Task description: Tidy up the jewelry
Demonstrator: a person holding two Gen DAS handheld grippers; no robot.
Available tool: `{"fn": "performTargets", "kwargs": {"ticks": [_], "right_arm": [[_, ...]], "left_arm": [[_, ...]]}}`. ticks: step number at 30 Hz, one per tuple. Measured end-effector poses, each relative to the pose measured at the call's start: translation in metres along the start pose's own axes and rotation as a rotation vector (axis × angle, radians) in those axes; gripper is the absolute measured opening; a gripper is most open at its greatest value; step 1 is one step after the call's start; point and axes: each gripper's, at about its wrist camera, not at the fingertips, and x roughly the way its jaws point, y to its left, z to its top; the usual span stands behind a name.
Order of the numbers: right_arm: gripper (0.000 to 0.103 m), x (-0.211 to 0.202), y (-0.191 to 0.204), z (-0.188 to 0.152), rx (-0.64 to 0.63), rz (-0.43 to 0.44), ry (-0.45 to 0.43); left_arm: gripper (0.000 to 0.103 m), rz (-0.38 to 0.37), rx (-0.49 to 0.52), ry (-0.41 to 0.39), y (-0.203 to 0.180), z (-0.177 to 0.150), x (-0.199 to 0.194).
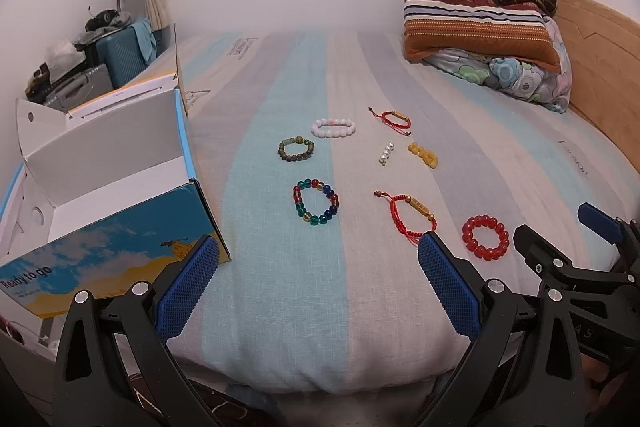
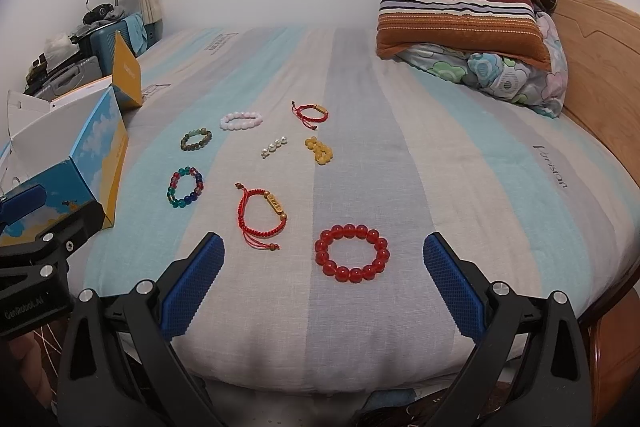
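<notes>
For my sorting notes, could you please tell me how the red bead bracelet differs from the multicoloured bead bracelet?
The red bead bracelet is a single colour; the multicoloured bead bracelet mixes teal, red, blue and yellow. The red one lies nearest the right claw, the multicoloured one beside the open box. The red beads look larger. Both lie flat as closed rings on the striped bedsheet.

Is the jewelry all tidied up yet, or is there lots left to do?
Nothing looks put away yet. The open box shows no jewelry inside, as far as can be seen. Both the left gripper and the right gripper have open jaws holding nothing. All the pieces lie spread on the bed, like the red bead bracelet, the red cord bracelet and the colorful bead bracelet. So everything is left.
</notes>
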Motion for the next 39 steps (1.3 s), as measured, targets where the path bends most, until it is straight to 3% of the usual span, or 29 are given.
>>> {"fn": "performTargets", "kwargs": {"ticks": [39], "right_arm": [[0.096, -0.0025, -0.0003, 0.0039, -0.006, -0.015, -0.007]], "left_arm": [[0.097, 0.008, 0.005, 0.009, -0.0003, 0.0022, 0.0019]]}}
